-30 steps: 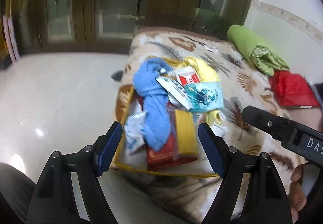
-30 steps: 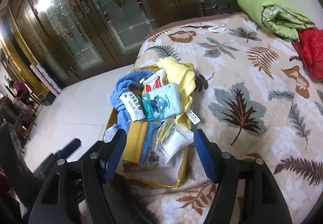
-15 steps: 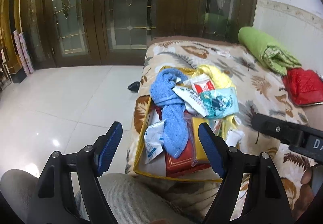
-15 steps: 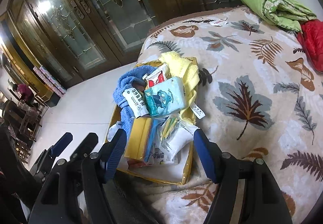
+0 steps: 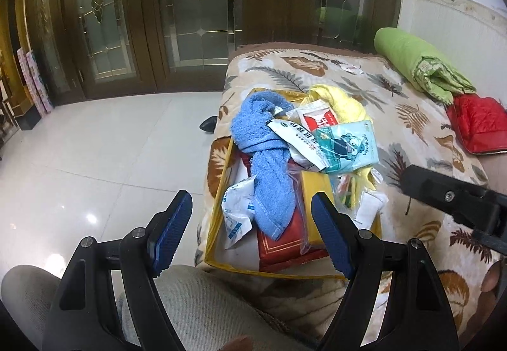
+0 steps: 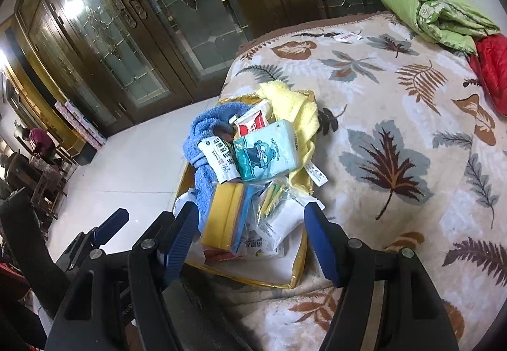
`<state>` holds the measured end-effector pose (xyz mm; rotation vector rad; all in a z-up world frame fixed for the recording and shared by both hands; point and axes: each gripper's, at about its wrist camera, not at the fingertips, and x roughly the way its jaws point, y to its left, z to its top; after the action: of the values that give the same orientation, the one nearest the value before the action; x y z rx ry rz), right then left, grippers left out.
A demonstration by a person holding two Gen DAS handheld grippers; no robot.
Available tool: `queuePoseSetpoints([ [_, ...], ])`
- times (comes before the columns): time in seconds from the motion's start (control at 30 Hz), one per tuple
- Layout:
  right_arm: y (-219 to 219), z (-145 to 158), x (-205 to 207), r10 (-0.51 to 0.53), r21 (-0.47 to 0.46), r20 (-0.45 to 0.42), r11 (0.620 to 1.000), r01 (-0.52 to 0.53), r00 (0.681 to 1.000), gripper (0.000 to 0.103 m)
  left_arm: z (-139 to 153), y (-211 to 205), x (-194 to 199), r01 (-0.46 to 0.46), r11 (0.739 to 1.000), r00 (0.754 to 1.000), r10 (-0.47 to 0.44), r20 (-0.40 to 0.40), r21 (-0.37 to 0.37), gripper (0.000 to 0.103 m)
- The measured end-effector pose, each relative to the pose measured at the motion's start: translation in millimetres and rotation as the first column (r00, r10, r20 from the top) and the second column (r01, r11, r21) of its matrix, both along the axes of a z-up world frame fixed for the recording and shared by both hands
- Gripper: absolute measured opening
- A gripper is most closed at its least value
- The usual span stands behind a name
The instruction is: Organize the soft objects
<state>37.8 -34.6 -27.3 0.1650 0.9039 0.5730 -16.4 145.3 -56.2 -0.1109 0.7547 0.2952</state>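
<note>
A yellow-rimmed tray (image 5: pixel 218 192) (image 6: pixel 298 271) sits at the near left corner of a leaf-patterned bed. It holds a heap: a blue towel (image 5: pixel 269 161) (image 6: pixel 202 135), a yellow towel (image 5: pixel 342 104) (image 6: pixel 298 110), a teal tissue pack (image 5: pixel 348 145) (image 6: pixel 266 151), a red-and-white pack (image 5: pixel 320 121), white sachets and a yellow box (image 5: pixel 312 189). My left gripper (image 5: pixel 250 233) hangs open just short of the tray, nothing between its blue pads. My right gripper (image 6: pixel 250 240) is also open and empty, over the tray's near end.
A folded green quilt (image 5: pixel 415 66) (image 6: pixel 434 12) and a red cushion (image 5: pixel 478 126) (image 6: pixel 494 66) lie at the bed's far right. White tiled floor (image 5: pixel 95 161) and glass-panelled wooden doors (image 5: pixel 190 9) are to the left. A grey-clad knee (image 5: pixel 206 309) is below the left gripper.
Both views have pulled back and up a little, so the tray looks smaller and farther. Both grippers stay open; nothing in the tray has moved.
</note>
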Motion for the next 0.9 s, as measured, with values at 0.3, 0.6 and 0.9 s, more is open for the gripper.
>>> queuePoseSetpoints([
  [0.3,5,1,-1,0.005,-0.006,0.016,1.0,-0.005,1.0,0.069,-2,-1,2,0.013,1.0,1.0,-0.013,-0.005,-0.01,0.079],
  [0.6,8,-2,0,0.002,-0.01,0.008,1.0,-0.002,1.0,0.069,-5,1,9,0.025,0.999,0.999,-0.026,-0.03,-0.033,0.079],
  [0.9,10,-2,1,0.003,-0.007,0.006,1.0,-0.003,1.0,0.069,-10,1,13,0.026,0.999,0.998,-0.028,-0.051,-0.031,0.079],
])
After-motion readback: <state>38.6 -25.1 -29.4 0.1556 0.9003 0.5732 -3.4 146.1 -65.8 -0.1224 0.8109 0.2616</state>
